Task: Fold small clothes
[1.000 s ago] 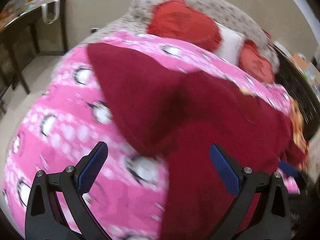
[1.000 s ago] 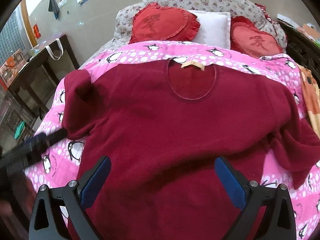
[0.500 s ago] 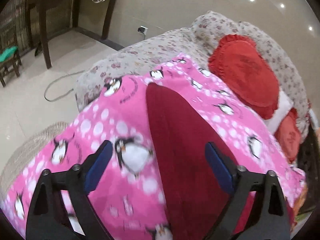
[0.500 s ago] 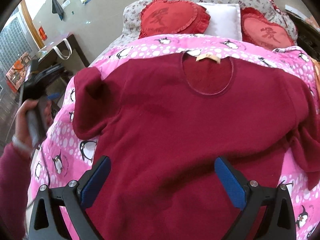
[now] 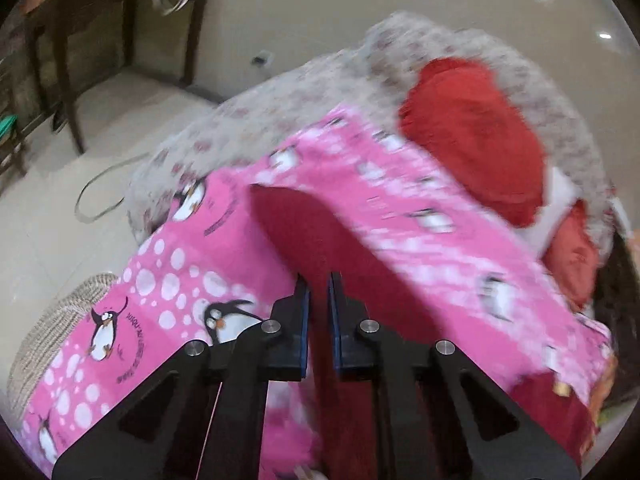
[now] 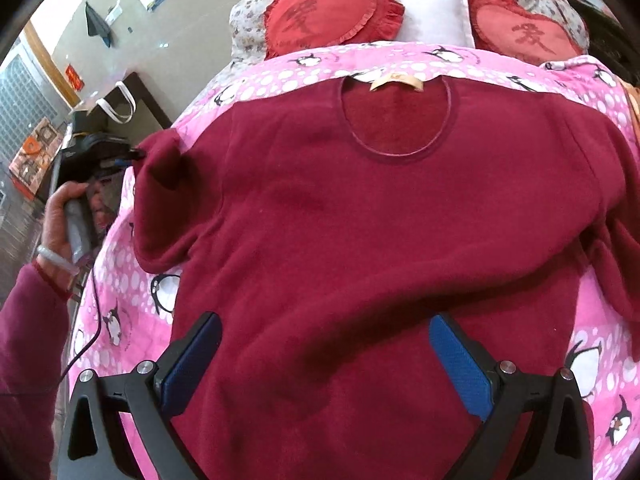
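We count one dark red sweater [image 6: 360, 216] lying flat, front up, across the pink penguin blanket [image 6: 400, 62] of the bed, neckline toward the head edge. At that head edge sit three cushions: two red heart-shaped cushions [image 6: 328, 16] and one white pillow [image 6: 430, 12] between them. We count two grippers. The left gripper [image 5: 318, 288], held in the person's hand [image 6: 66, 216], is at the bed's left edge, its fingers closed on the folded left sleeve [image 5: 304, 236] of the sweater; sleeve fabric shows between the pads. The right gripper [image 6: 324, 344] hovers over the lower body of the sweater, its fingers spread wide and holding nothing. One dark wooden table [image 5: 100, 20] stands against the wall beyond the bed.
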Demonstrator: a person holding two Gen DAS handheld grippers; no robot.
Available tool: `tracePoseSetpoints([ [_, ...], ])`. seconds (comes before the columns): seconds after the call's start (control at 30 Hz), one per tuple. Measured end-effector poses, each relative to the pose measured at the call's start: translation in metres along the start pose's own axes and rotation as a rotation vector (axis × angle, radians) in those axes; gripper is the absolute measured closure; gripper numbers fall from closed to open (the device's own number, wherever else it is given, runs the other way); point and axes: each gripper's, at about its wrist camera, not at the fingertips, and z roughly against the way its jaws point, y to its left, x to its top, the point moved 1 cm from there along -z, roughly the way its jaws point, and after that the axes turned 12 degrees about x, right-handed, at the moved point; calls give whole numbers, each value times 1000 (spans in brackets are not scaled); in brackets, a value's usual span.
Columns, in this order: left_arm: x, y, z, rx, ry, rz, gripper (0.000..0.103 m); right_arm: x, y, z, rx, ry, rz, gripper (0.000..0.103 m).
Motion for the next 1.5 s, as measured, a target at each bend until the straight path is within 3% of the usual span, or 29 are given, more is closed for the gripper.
tracePoseSetpoints([
  [0.17,-25,-37,89,-170,-99,-144,97,2,-12,18,-21,-47,-26,0],
  [0.33,-79,-92,138,-316,-97,-294,97,2,-28,39,-17,-95,-78,0],
  [0.43,-117,-131,143,-388,-45,-365,97,0,-38,53,-42,-125,-103,0],
  [0.63,-210,-184,112,-441,101,-489,97,-5,-61,77,-103,-165,-150,0],
  [0.8,-266,-198,93,-370,188,-665,96,-8,-82,82,-102,-156,-215,0],
  [0.87,-271,-189,101,-364,185,-691,88,-8,-86,82,-94,-151,-223,0],
  [1.0,-259,-159,140,-350,56,-694,67,1,-84,74,-68,-147,-199,0],
  [1.07,-243,-138,156,-301,-63,-672,46,8,-80,70,-54,-154,-172,0],
  [1.17,-227,-116,159,-185,-198,-643,42,25,-67,58,-45,-162,-81,0],
  [1.23,-217,-104,148,-123,-204,-635,42,38,-60,40,-58,-141,-16,1],
  [1.3,-212,-95,135,-81,-163,-611,42,47,-59,23,-76,-115,17,18],
  [1.43,-211,-81,109,-112,-60,-509,42,58,-60,-16,-103,-54,56,36],
  [1.5,-214,-80,102,-105,-22,-491,42,58,-60,-26,-110,-60,84,57],
])
